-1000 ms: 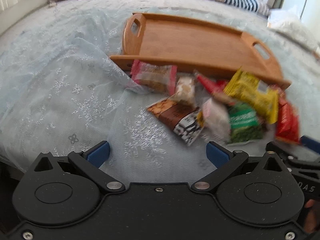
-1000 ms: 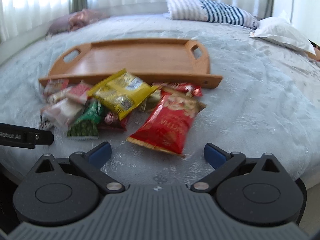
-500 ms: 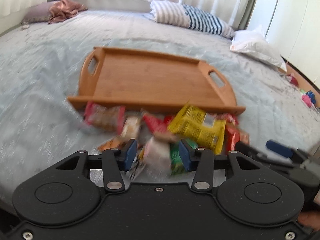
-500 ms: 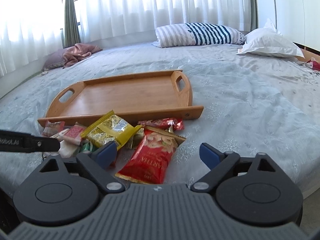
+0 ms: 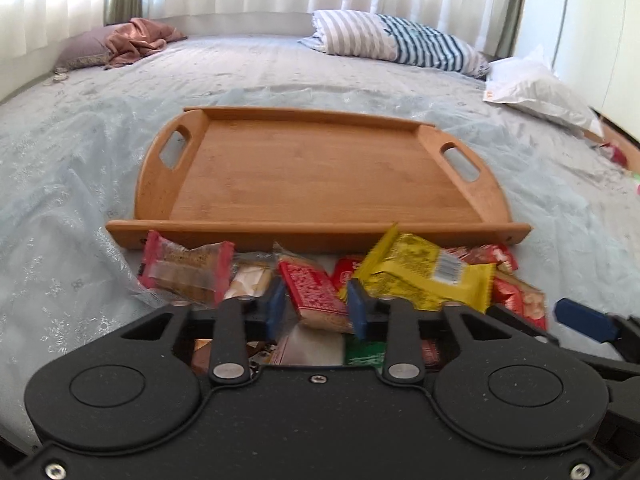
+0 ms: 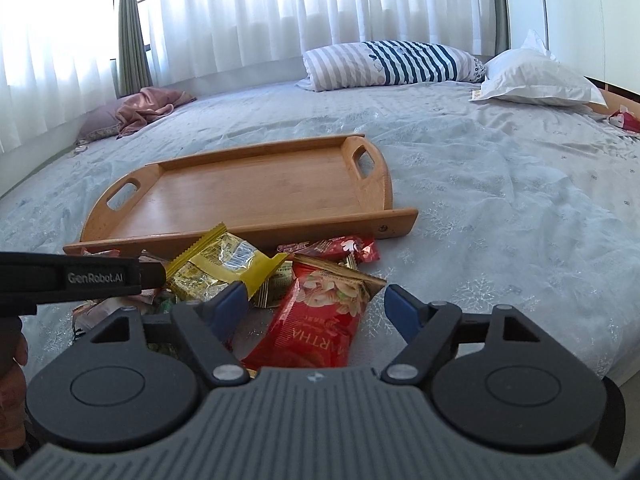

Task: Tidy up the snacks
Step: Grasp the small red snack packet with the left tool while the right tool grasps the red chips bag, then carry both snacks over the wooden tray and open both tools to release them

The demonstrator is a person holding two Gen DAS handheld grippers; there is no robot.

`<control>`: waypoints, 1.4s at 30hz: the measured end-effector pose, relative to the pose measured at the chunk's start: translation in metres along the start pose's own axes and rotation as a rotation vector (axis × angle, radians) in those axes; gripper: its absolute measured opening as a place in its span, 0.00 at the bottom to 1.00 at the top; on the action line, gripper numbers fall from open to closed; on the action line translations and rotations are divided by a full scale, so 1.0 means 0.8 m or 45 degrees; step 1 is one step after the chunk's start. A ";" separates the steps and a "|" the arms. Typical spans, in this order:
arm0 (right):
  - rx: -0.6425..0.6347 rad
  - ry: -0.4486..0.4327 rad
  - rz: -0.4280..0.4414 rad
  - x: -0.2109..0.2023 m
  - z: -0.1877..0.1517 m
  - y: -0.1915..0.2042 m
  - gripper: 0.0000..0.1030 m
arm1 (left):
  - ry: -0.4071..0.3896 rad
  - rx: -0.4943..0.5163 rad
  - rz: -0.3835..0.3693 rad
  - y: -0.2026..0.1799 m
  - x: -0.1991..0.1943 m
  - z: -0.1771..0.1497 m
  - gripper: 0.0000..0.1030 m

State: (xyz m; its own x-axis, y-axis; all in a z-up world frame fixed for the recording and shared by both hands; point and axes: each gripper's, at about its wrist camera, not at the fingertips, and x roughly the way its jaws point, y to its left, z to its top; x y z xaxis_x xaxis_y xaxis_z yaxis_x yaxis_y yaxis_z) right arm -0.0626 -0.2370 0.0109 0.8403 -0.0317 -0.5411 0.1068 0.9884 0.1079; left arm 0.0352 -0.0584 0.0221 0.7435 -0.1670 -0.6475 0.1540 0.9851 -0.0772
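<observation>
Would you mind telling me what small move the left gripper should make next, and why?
Probably lift the red wafer pack and carry it forward over the wooden tray. The left gripper has just been closing around that pack, and the tray holds no snacks yet.

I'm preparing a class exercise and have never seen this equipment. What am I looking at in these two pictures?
No robot: a person holds a two-finger tool in each hand, each with a camera looking along its fingers. One picture comes from each. On the bed lie an empty wooden tray and a pile of snacks before it. The left tool has just been closing its jaws onto a red biscuit packet. The right tool, also narrowing, stands open around a red nut bag, untouched.
</observation>
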 end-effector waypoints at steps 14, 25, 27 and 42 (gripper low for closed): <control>-0.005 0.011 0.007 0.008 -0.003 0.002 0.51 | -0.043 -0.102 -0.044 0.011 -0.006 0.004 0.11; 0.021 -0.055 -0.009 -0.013 0.010 -0.008 0.51 | -0.133 -0.140 -0.024 0.025 -0.050 0.014 0.05; 0.029 -0.070 -0.004 -0.015 0.016 -0.011 0.50 | -0.137 -0.148 -0.024 0.029 -0.053 0.016 0.05; 0.078 -0.084 0.158 0.021 0.081 -0.026 0.51 | -0.139 -0.229 -0.129 0.060 -0.041 0.073 0.05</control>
State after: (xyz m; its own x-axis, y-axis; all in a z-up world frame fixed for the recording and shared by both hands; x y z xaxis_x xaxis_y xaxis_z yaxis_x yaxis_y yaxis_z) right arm -0.0161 -0.2677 0.0532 0.8820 0.0782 -0.4648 0.0306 0.9746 0.2220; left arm 0.0558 -0.0084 0.0840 0.7974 -0.2596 -0.5447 0.1204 0.9530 -0.2780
